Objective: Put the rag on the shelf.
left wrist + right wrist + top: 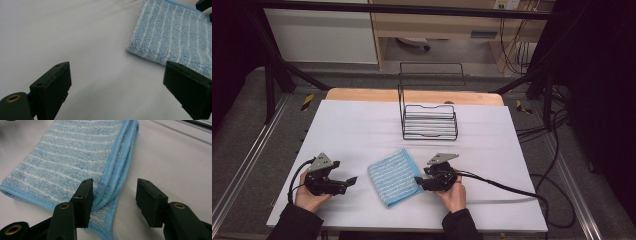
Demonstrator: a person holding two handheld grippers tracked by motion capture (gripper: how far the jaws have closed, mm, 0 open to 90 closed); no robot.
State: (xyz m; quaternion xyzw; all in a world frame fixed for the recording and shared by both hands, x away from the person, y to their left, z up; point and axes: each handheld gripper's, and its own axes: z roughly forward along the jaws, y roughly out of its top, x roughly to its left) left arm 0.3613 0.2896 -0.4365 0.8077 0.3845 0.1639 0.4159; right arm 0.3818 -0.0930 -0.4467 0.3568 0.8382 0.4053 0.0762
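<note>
With both tools gaping, the right tool (115, 202) straddling the folded blue striped terry cloth's (65, 165) layered edge might pinch just one layer, unfolding it.

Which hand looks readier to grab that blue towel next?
Right. The right gripper is open at the folded towel's edge, one finger over it. The left gripper is open, apart from it.

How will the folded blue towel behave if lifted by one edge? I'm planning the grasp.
The blue towel looks like soft terry, so it will probably droop. Its stacked layers may fall open. It is likely light, and it should drag rather than slide on the white table cover.
</note>
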